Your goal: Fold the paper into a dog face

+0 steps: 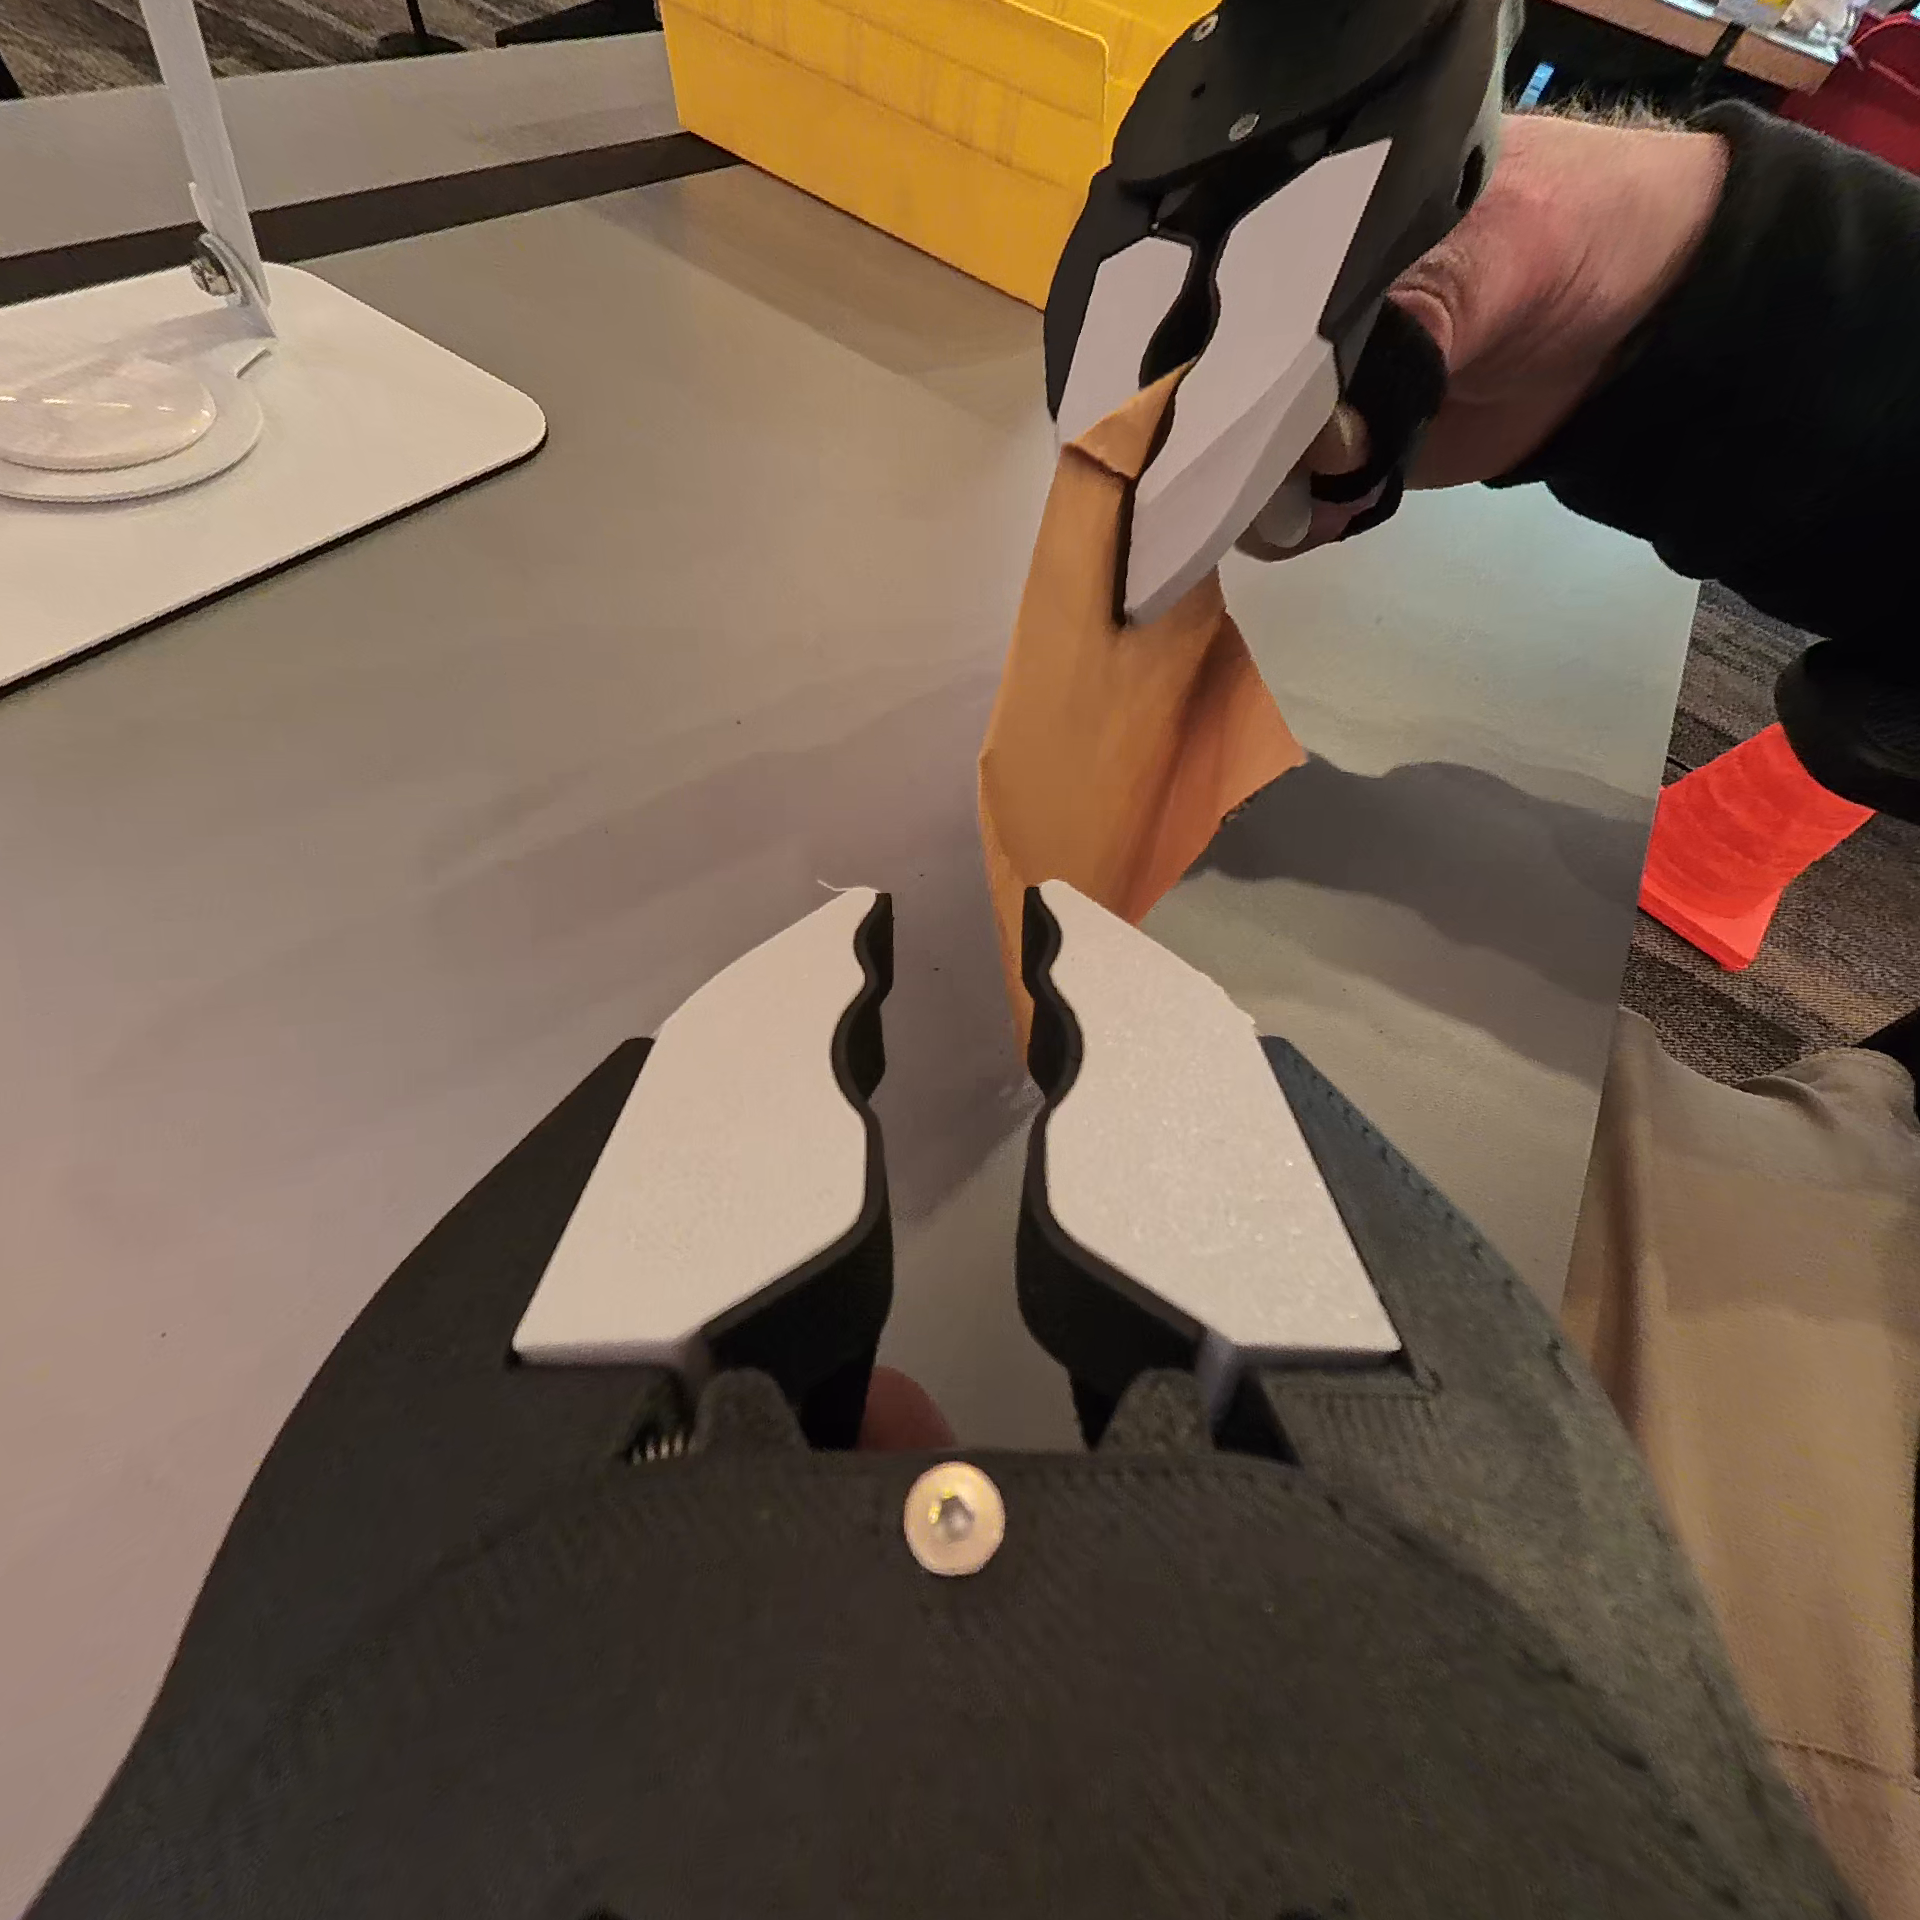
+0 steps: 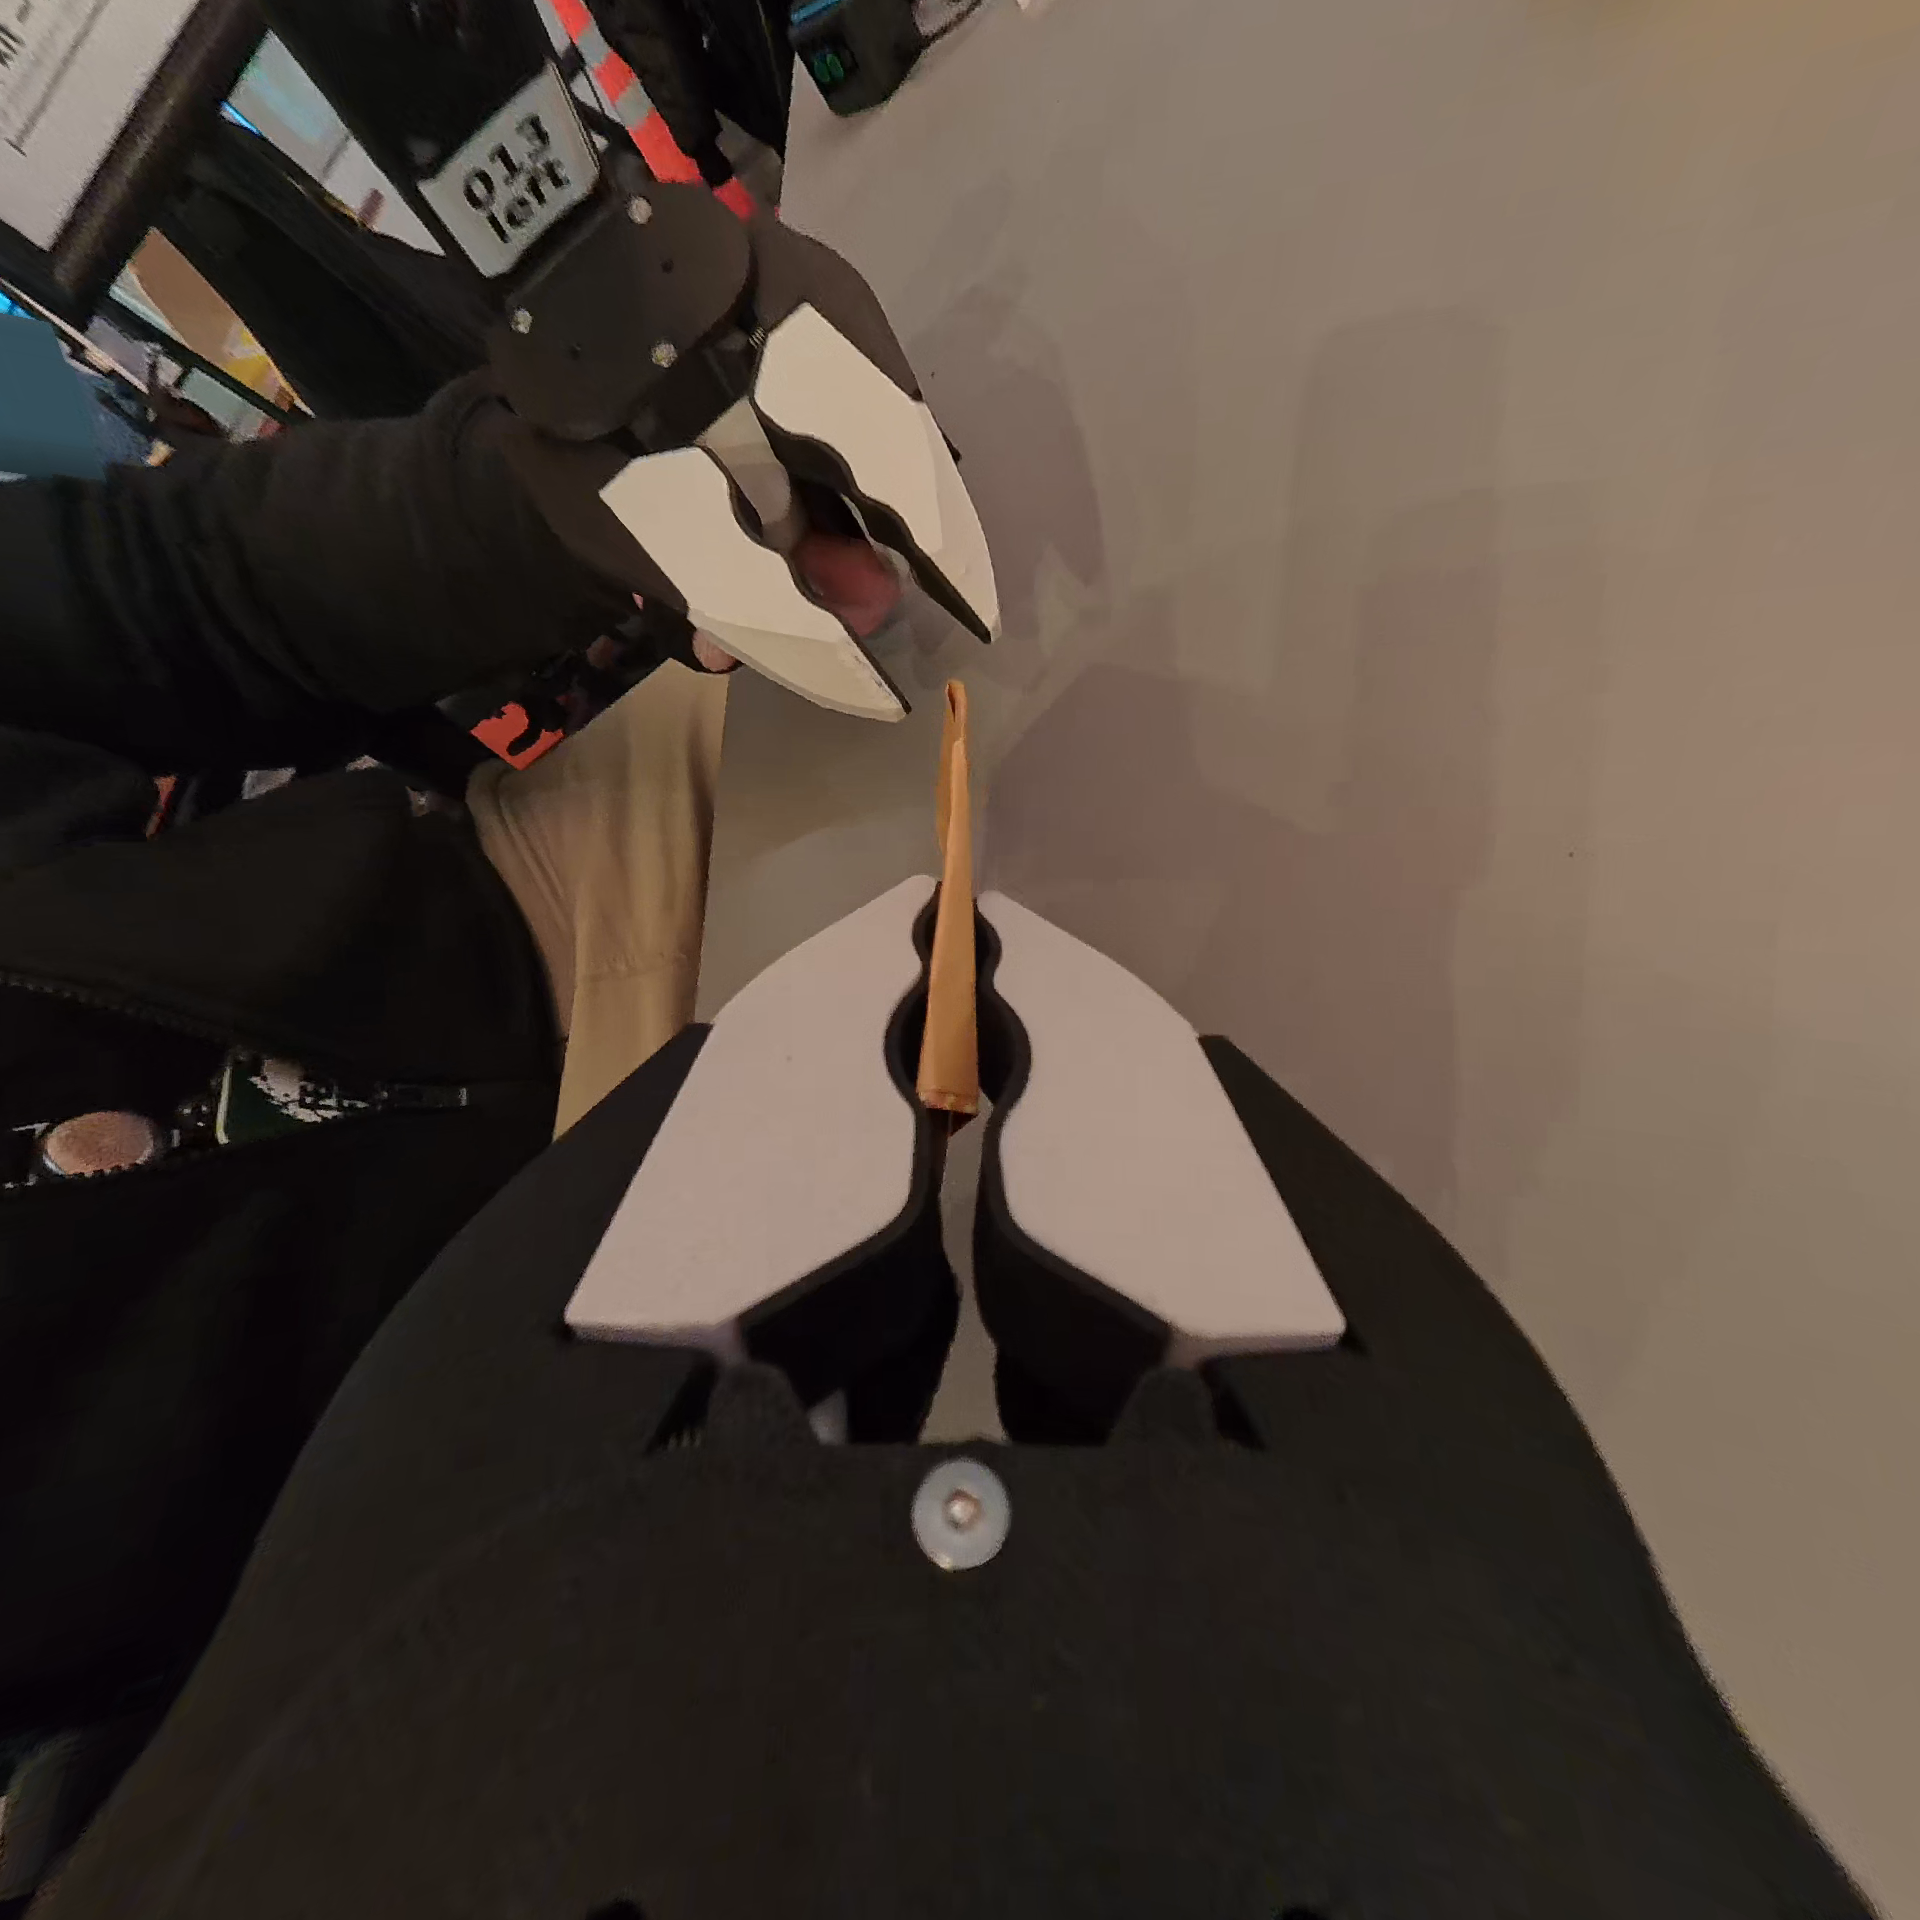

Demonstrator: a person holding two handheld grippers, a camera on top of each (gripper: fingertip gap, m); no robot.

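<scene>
A: Mid-fold, judged. Right hand-held gripper (image 2: 951,899) pinching the tan paper (image 1: 1117,727) at 1 upper corner, sheet lifted off the grey bench (image 1: 623,727), hanging limp with a crease showing.

B: Left hand-held gripper (image 1: 956,904) spread, empty, just beside the paper's lower edge.

A: Next, probably: catch the free lower corner with the left, lay flat on the bench, align before pressing. Risk: sheet swinging, crumpling.
</scene>
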